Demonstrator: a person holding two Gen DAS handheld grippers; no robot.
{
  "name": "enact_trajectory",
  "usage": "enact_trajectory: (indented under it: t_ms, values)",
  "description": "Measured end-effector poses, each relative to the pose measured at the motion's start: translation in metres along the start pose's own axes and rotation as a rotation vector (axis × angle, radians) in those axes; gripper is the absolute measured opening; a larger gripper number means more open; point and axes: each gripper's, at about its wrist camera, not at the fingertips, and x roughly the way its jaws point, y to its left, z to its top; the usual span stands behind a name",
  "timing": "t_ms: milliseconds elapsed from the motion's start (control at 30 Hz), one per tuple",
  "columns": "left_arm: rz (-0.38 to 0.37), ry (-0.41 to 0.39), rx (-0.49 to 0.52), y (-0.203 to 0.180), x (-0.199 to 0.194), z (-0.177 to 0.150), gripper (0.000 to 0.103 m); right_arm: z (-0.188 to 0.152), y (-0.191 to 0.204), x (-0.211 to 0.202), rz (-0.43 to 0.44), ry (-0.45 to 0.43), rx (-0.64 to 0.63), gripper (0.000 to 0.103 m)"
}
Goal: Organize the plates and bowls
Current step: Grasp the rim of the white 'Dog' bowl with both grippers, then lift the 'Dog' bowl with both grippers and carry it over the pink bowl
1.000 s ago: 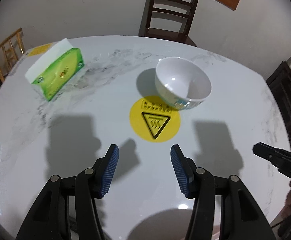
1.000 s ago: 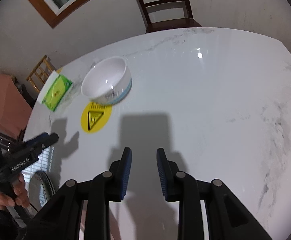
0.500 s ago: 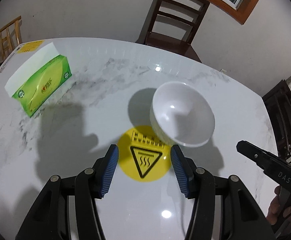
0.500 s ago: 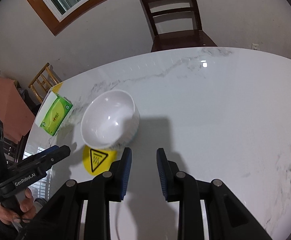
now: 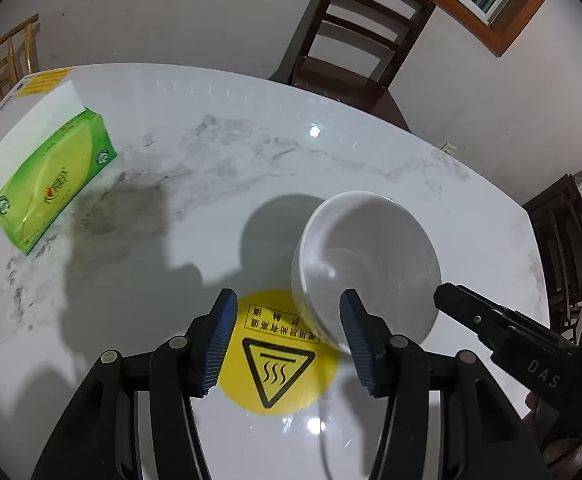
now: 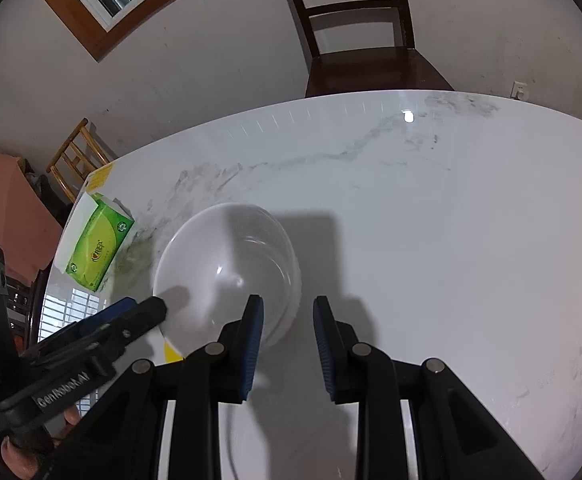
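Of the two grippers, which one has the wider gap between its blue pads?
The left gripper: its jaws stand clearly wider apart, with the white bowl's rim near one pad. The right gripper shows a narrower, empty gap.

Tabletop (image 6: 431, 220) right of bowl (image 6: 227, 272) bare; tissue box (image 5: 47, 176) blocks far-left; chair (image 5: 355, 40) behind.

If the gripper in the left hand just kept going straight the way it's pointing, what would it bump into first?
Most likely the white bowl. The left gripper is open, and its right pad already overlaps the bowl's near wall in its own view. Between the pads lies the yellow warning sticker on the table. Depth is hard to judge, so it might reach the tabletop first.
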Motion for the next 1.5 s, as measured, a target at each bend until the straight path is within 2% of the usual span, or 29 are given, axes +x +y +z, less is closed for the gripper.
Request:
enact_trajectory:
  t_ms: [200, 367, 633, 700, 767, 967, 1233, 1500]
  values:
    - [0.026, 0.028, -0.024, 0.003, 0.015, 0.002, 0.045, 0.004, 0.007, 0.011, -0.036, 0.018, -0.020, 0.026]
    - [0.010, 0.033, -0.054, 0.008, 0.021, 0.004, 0.041, 0.005, 0.009, 0.016, -0.073, 0.007, -0.044, 0.026]
    - [-0.025, 0.043, -0.048, 0.002, 0.029, 0.004, 0.025, 0.006, 0.010, 0.029, -0.083, 0.028, -0.045, 0.026]
    - [-0.037, 0.043, -0.042, 0.000, 0.029, 0.003, 0.020, 0.005, 0.010, 0.031, -0.084, 0.029, -0.044, 0.019]
    - [-0.049, 0.043, -0.039, -0.002, 0.029, 0.002, 0.017, 0.005, 0.010, 0.033, -0.080, 0.040, -0.033, 0.018]
    - [-0.025, 0.045, -0.018, -0.005, 0.026, -0.001, 0.015, 0.003, 0.011, 0.032, -0.086, 0.035, -0.025, 0.015]
    - [-0.032, 0.080, -0.011, -0.007, 0.021, -0.011, 0.015, -0.006, 0.011, 0.020, -0.088, 0.040, -0.027, 0.015]
    - [-0.021, 0.064, 0.035, -0.021, -0.005, -0.019, 0.015, -0.019, 0.012, -0.009, -0.074, 0.028, -0.025, 0.015]
